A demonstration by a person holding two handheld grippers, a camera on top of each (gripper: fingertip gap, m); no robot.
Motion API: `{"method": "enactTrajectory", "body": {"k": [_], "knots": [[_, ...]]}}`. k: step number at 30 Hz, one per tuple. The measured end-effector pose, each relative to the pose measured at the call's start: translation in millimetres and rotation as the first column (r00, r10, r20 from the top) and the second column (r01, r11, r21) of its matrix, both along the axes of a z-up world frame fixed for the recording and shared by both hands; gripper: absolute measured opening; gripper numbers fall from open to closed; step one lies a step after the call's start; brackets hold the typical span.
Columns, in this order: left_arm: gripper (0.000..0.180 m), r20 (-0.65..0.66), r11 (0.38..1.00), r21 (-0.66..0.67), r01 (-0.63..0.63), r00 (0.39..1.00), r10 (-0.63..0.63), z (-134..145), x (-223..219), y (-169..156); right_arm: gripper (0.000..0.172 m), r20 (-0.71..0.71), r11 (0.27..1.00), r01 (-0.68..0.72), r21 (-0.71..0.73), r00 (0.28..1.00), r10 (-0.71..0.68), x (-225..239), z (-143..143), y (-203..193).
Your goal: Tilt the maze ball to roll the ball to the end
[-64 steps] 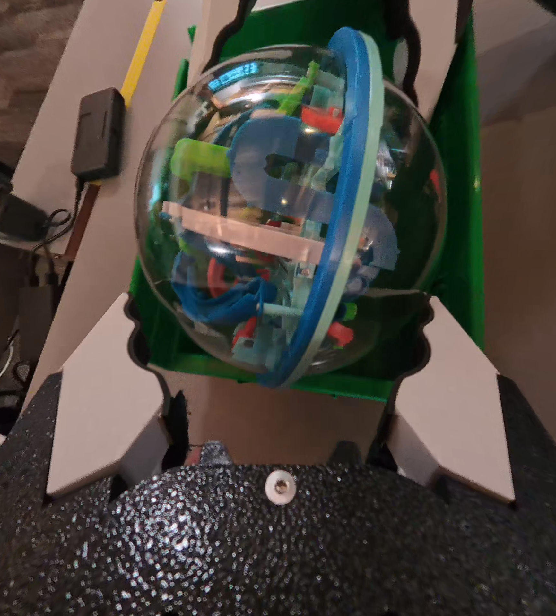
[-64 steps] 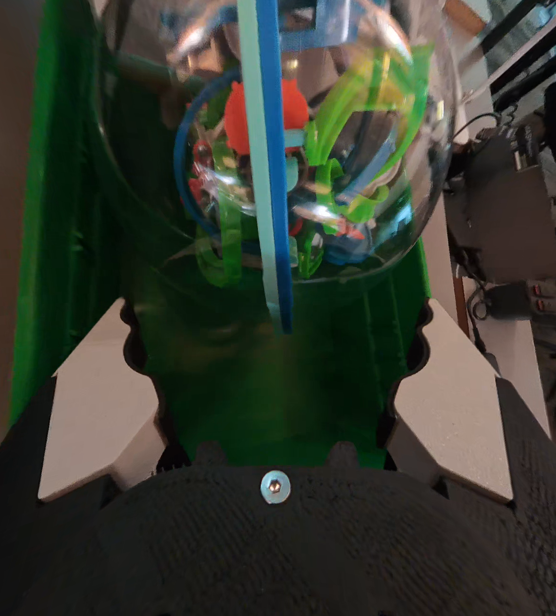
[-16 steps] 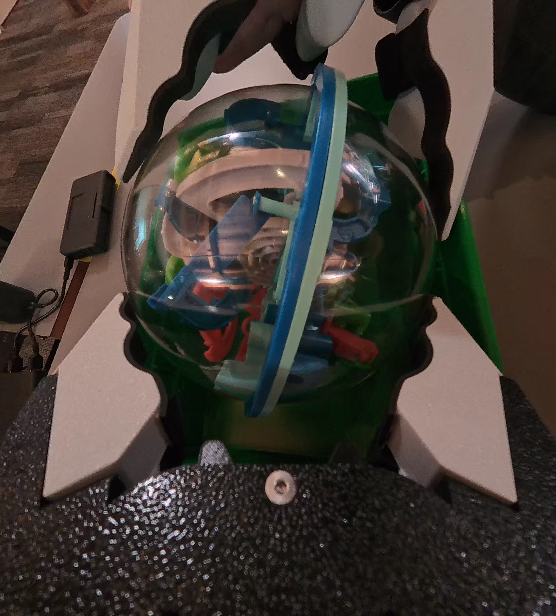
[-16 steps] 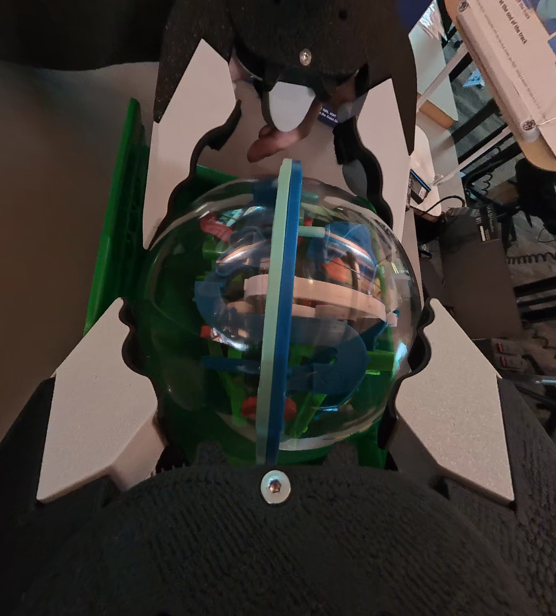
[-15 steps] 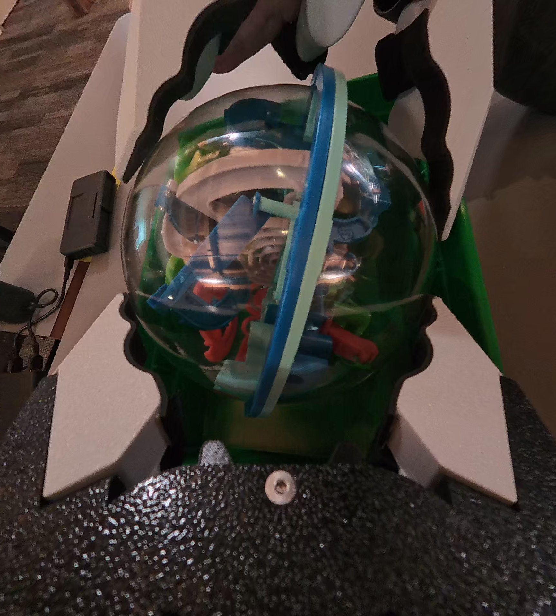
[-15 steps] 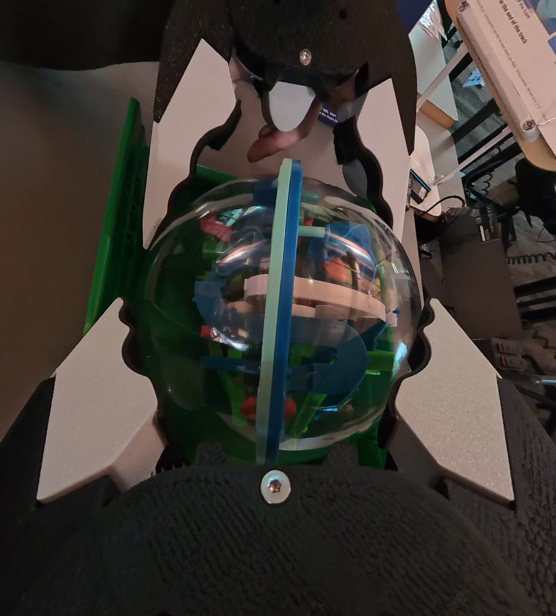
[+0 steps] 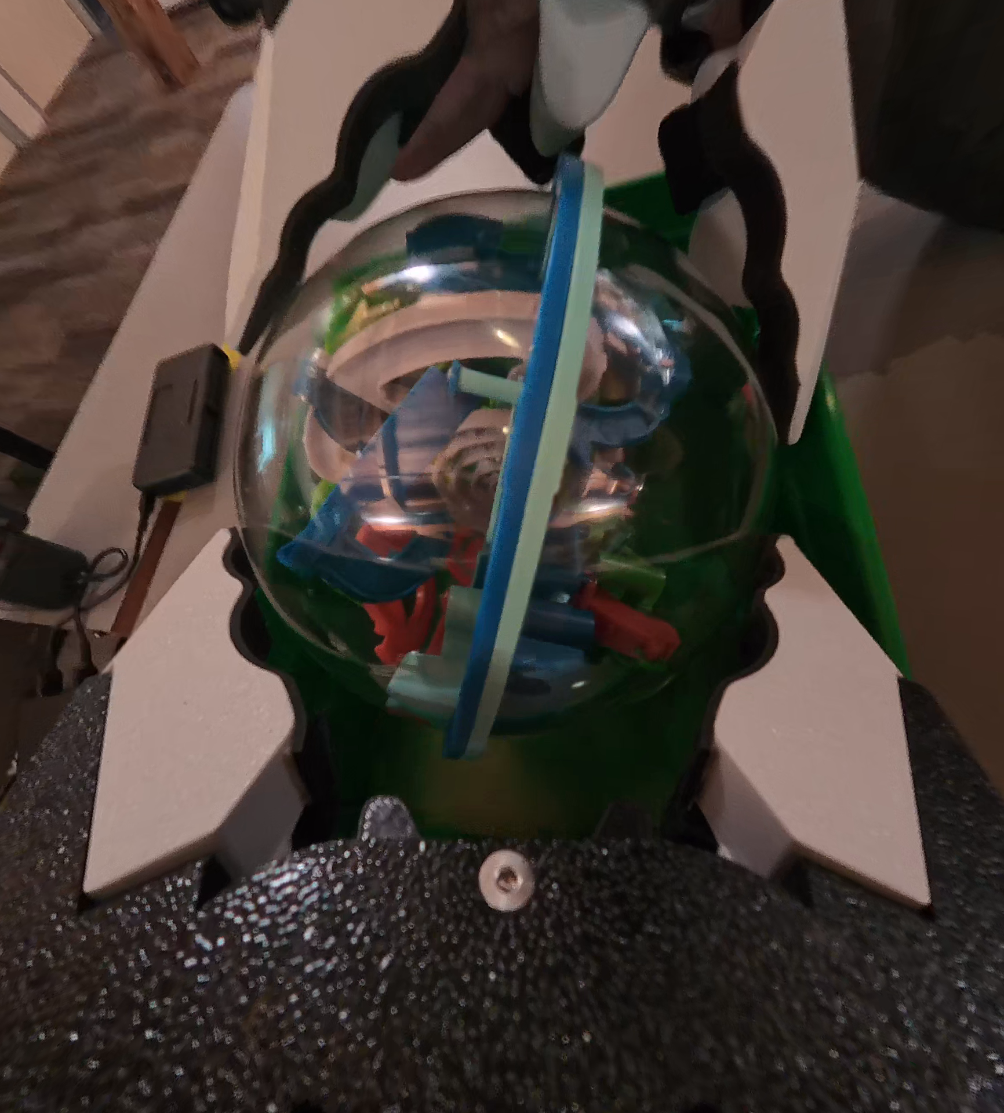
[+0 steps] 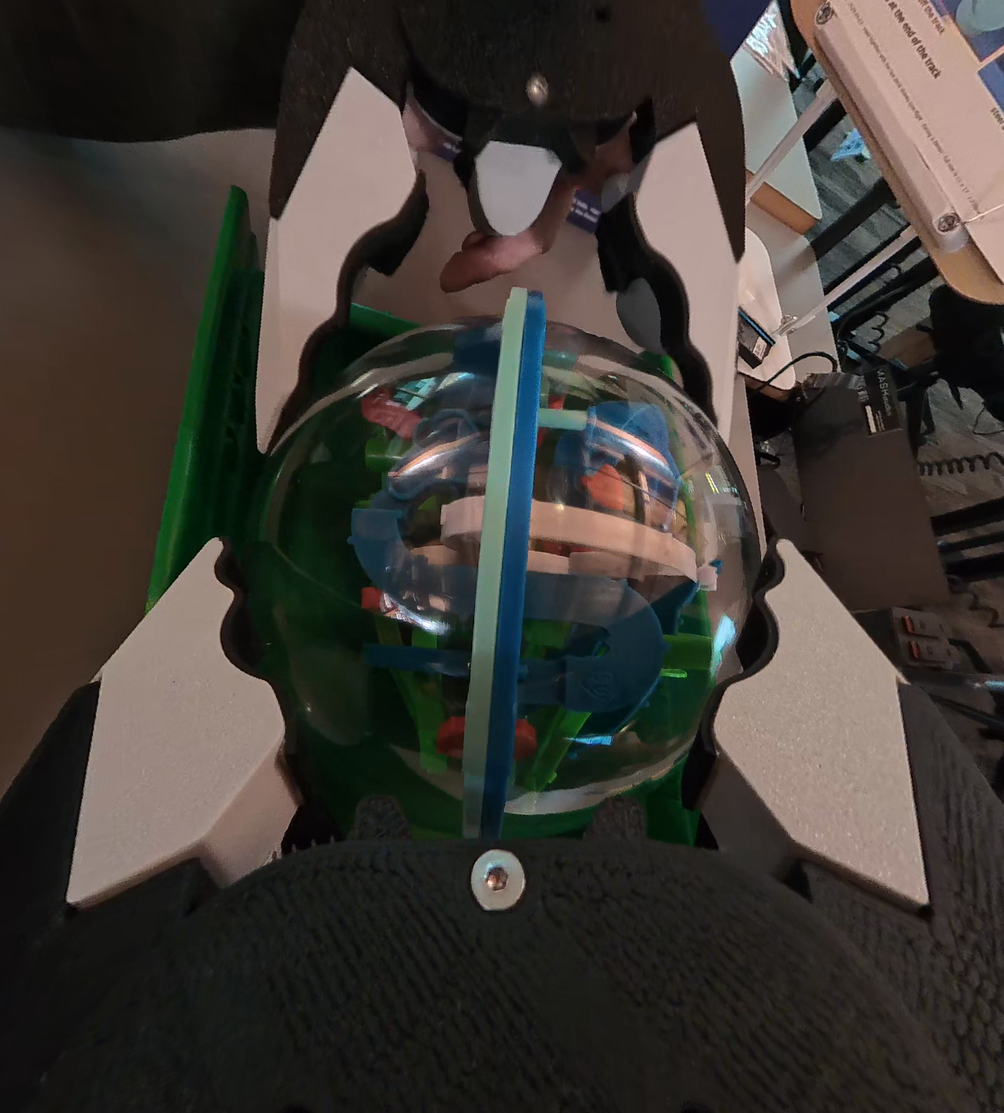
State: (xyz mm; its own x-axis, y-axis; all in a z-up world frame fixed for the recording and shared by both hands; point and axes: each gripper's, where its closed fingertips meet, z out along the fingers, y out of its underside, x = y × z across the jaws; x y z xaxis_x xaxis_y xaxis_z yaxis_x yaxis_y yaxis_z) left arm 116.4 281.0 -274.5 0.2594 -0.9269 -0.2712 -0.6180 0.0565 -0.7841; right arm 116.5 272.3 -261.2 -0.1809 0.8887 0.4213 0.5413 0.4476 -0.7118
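While facing each other | left hand-held gripper (image 7: 502, 506) and right hand-held gripper (image 8: 502, 578) both clamp maze ball (image 8: 505, 560) | above green tray (image 8: 210, 458)

You can't really make out the little ball inside the maze ball (image 7: 505, 458); glare and stacked tracks swallow it in both views. The green tray (image 8: 210, 458) is mostly buried behind the sphere and the jaws, so you only get slivers of its walls. Whether your left gripper (image 7: 502, 503) pads actually press the shell is hard to call, since the edges melt into shadow. The hand (image 8: 499, 253) in the upper middle is half covered. The papers (image 8: 933, 120) in the upper right get chopped by the frame edge.
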Motion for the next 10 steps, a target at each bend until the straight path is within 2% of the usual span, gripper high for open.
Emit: {"method": "enactTrajectory", "body": {"k": [1, 7, 10], "knots": [[0.154, 0.037, 1.0, 0.015, -0.005, 0.999, 0.005, 5, 1, 0, 0.16, 0.0, 1.0, 0.007, -0.005, 1.0, -0.007, 2, 0, 1], [0.153, 0.256, 0.99, 0.08, -0.112, 0.963, 0.088, 18, -6, 1, 0.16, -0.019, 0.999, 0.034, -0.026, 0.999, -0.034, 13, 3, 9], [0.144, 0.306, 0.991, 0.016, -0.131, 0.944, 0.12, 6, -9, -9, 0.16, -0.024, 0.999, 0.027, -0.041, 0.999, -0.028, 16, 5, 8]]}}
